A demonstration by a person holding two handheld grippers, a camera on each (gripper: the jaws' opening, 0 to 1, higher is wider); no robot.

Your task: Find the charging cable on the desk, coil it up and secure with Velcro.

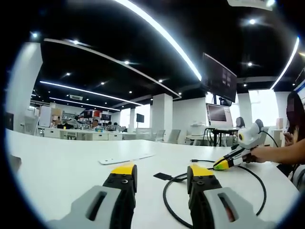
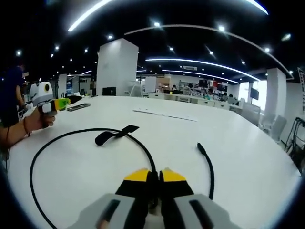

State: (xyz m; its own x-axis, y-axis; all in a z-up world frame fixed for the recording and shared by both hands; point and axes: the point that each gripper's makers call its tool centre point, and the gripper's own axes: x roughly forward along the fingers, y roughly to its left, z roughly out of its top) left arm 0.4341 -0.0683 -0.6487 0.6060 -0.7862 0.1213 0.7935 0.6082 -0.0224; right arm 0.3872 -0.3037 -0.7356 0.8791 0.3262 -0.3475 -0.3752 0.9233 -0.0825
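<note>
R gripper [image 2: 153,177] fingers clamp the cable [image 2: 71,136] at 6 o'clock; L gripper [image 1: 158,172] fingers released. Cable loops on table [image 2: 228,143] (Velcro strap [image 2: 114,134] at 11). Risk: loose end whips, loop slips free.

Table [image 2: 248,143]: wide, plain white top, curved far edge, open office behind.
Cable [image 2: 43,157]: black, lying flat on the table in one large open loop; its free plug end [image 2: 201,147] rests apart from the loop, on the right in the right gripper view.
Velcro strap [image 2: 114,134]: black, flat on the table, fixed on the cable at the loop's far side.
White strip [image 1: 125,158]: thin, flat, farther out on the table.
Dark flat object [image 2: 78,107]: near the far-left edge; too small to tell.
</note>
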